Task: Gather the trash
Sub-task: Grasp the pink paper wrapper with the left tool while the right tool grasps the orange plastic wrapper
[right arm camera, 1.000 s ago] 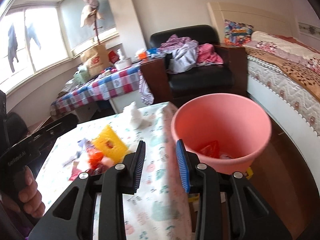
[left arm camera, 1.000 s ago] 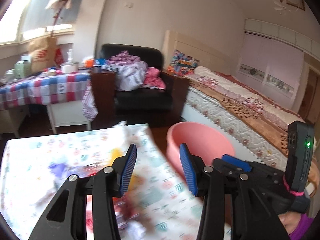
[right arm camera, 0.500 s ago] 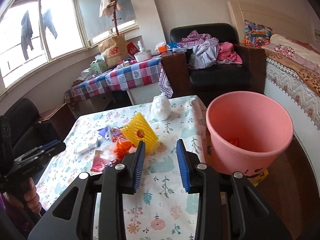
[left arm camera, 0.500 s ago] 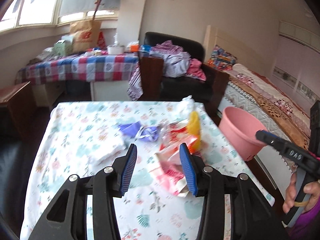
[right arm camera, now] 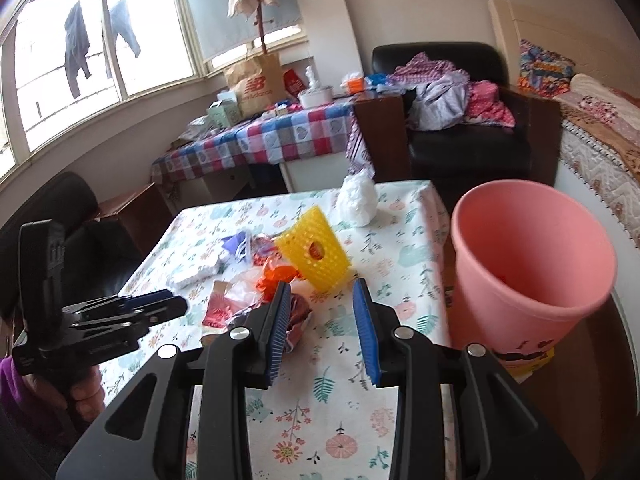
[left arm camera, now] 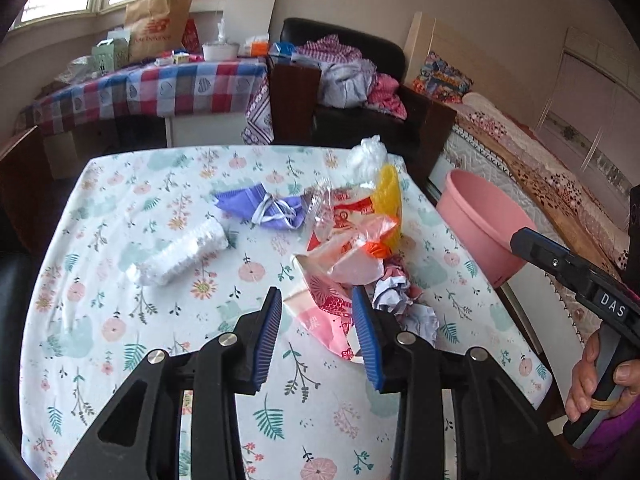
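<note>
Trash sits in a loose heap toward the right half of the floral-print tablecloth (left arm camera: 120, 320) on my table: a crinkly pink-and-red plastic wrapper (left arm camera: 326, 304) nearest me, crumpled white paper balls (left arm camera: 400, 300) just right of it, and an orange twist of film (left arm camera: 374, 249) in the middle of the heap. Behind those I see a yellow perforated plastic basket (right arm camera: 314, 258) standing tilted, a knotted white plastic bag (right arm camera: 358, 200) at the far edge, a flat purple face mask (left arm camera: 260, 206) with white ear loops, and a ribbed white wad (left arm camera: 180, 254) lying apart to the left.

My left gripper (left arm camera: 316, 330) hangs over the near end of the wrapper. Its ridged blue pads have just been narrowing, yet they stand apart and press on nothing; the wrapper shows in the gap below them. My right gripper (right arm camera: 324, 326) is also parted and empty, its pads framing bare cloth just short of the basket, with a dark red crumple (right arm camera: 298, 312) beside its left pad.

The smooth, round pink plastic bucket (right arm camera: 532, 264) stands off the table's right edge, close to the quilted bed (left arm camera: 532, 168).
</note>
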A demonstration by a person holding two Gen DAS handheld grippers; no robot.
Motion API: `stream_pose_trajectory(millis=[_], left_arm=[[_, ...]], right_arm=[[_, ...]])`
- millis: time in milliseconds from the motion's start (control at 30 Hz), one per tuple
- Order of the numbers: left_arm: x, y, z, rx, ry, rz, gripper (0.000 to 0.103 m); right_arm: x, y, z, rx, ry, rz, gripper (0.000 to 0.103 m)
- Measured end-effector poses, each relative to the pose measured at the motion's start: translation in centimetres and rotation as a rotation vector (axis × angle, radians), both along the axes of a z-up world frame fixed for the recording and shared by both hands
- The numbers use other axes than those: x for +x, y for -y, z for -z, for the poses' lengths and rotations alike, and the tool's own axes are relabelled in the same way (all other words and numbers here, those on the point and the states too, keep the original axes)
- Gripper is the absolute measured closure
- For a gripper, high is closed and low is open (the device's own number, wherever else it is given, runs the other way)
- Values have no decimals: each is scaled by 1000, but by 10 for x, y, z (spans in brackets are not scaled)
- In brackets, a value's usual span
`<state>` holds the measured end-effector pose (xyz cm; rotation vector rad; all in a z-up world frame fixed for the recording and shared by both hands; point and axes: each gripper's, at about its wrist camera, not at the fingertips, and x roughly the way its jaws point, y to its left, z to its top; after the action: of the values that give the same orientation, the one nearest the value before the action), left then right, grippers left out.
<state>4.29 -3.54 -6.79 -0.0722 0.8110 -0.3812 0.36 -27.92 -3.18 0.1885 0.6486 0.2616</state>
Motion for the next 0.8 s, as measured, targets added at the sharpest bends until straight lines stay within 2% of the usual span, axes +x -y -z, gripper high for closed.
stream_pose_trajectory(millis=[300,333,367,400,467,567,800], left_arm=[[32,12,25,-22,-113,14,68],[34,13,27,-22,-121,17,71],[37,15,30,-23,-132,22,80],[38,15,32,-26,-136,24,80],[40,12,32,-44,-136,27,87],[41,5,28,-69,-130,35,93],[34,-15,14,-75,-85,23,97]], right_arm=[[20,-15,14,25,-55,-62,70],[22,-17,15,29,-60,-68,70],[24,-19,16,30,-65,-75,70],[25,-20,15,27,-67,-80,70],[29,-24,15,21,-73,-90,70],[35,-32,16,20,-81,-102,70],[54,-51,17,13,-94,-124,70]])
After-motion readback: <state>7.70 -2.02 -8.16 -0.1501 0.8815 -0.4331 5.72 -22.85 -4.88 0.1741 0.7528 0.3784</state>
